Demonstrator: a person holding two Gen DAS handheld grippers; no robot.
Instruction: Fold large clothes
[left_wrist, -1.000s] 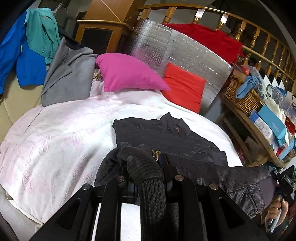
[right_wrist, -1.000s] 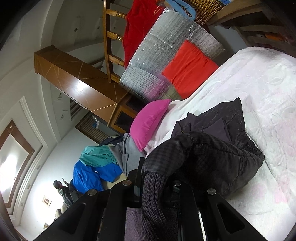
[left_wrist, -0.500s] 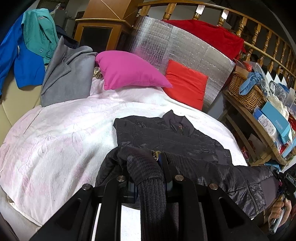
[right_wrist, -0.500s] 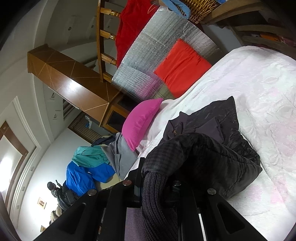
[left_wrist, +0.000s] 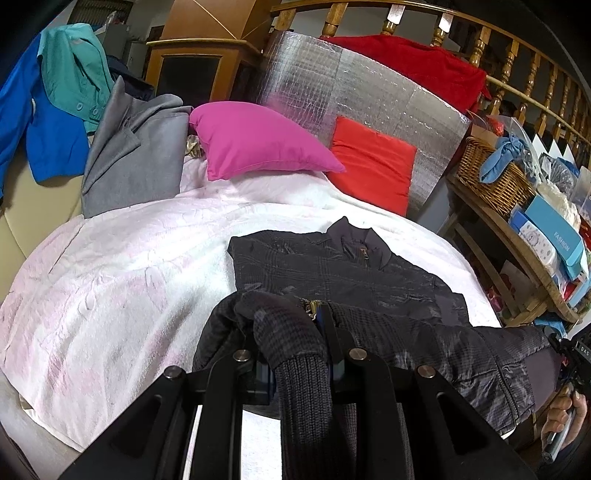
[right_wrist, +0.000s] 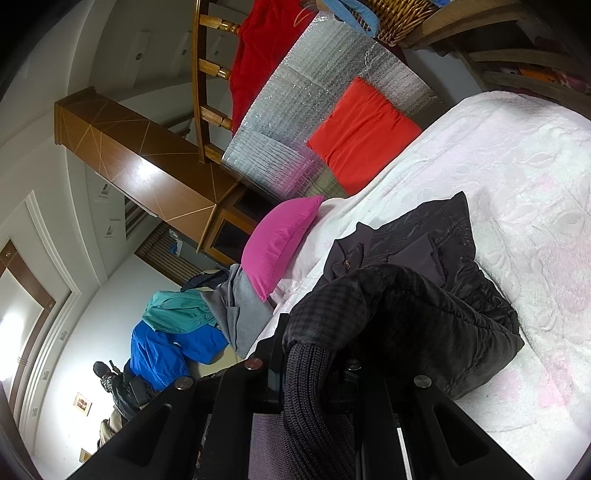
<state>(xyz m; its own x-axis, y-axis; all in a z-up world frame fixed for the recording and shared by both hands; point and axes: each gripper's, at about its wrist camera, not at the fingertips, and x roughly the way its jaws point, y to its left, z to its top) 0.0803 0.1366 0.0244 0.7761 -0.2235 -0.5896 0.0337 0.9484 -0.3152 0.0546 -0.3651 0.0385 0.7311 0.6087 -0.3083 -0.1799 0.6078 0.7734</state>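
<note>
A dark quilted jacket (left_wrist: 332, 266) lies on the white-pink bedspread (left_wrist: 122, 266), collar toward the pillows. My left gripper (left_wrist: 295, 339) is shut on the jacket's ribbed hem, lifted over the jacket body. My right gripper (right_wrist: 314, 354) is shut on the other ribbed hem corner of the jacket (right_wrist: 424, 302) and holds it raised and folded over. The right gripper also shows at the lower right edge of the left wrist view (left_wrist: 569, 354). The fingertips are hidden by fabric.
A pink pillow (left_wrist: 255, 140) and a red cushion (left_wrist: 373, 162) lean on a silver panel (left_wrist: 332, 85) at the bed's head. Grey, teal and blue clothes (left_wrist: 129, 155) hang at the left. A wooden shelf (left_wrist: 517, 229) with a basket and boxes stands at the right.
Both grippers have carried the held hem forward toward the collar, so the jacket's folded part sits a little farther over its body.
</note>
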